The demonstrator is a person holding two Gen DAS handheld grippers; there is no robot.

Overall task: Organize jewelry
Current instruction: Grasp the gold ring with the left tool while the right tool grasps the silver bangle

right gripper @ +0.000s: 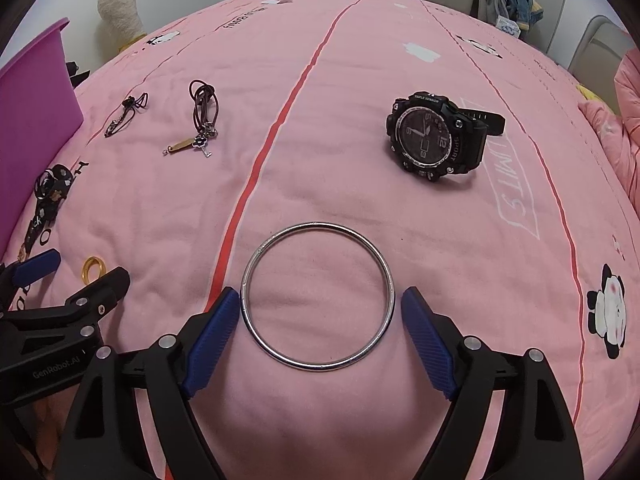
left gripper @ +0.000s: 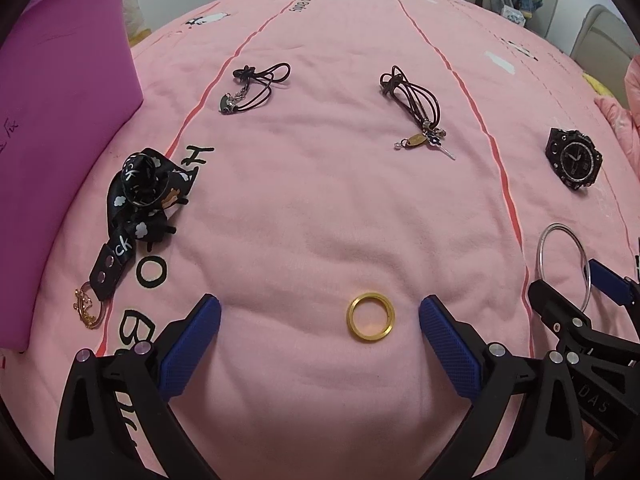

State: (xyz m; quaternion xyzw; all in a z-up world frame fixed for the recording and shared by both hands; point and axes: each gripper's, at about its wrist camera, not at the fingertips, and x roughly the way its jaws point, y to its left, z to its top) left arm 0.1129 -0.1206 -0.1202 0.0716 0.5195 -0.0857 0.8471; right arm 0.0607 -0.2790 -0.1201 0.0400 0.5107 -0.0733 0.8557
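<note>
A gold ring (left gripper: pixel 371 317) lies on the pink bedspread between the fingers of my open left gripper (left gripper: pixel 320 312), nearer the right finger. A silver bangle (right gripper: pixel 318 295) lies flat between the fingers of my open right gripper (right gripper: pixel 318 300); the left finger touches or nearly touches its rim. The bangle also shows in the left wrist view (left gripper: pixel 564 266), and the gold ring shows in the right wrist view (right gripper: pixel 94 268). A black sport watch (right gripper: pixel 438 136) lies farther back. Two cord necklaces (left gripper: pixel 256 86) (left gripper: pixel 416 108) and a black lanyard keychain (left gripper: pixel 136 208) lie on the spread.
A purple box (left gripper: pixel 60 120) stands at the left edge of the bed. The pink bedspread (left gripper: pixel 320 200) is soft and wrinkled. A chair with clothes (right gripper: pixel 504 0) stands beyond the far edge. The two grippers sit close side by side.
</note>
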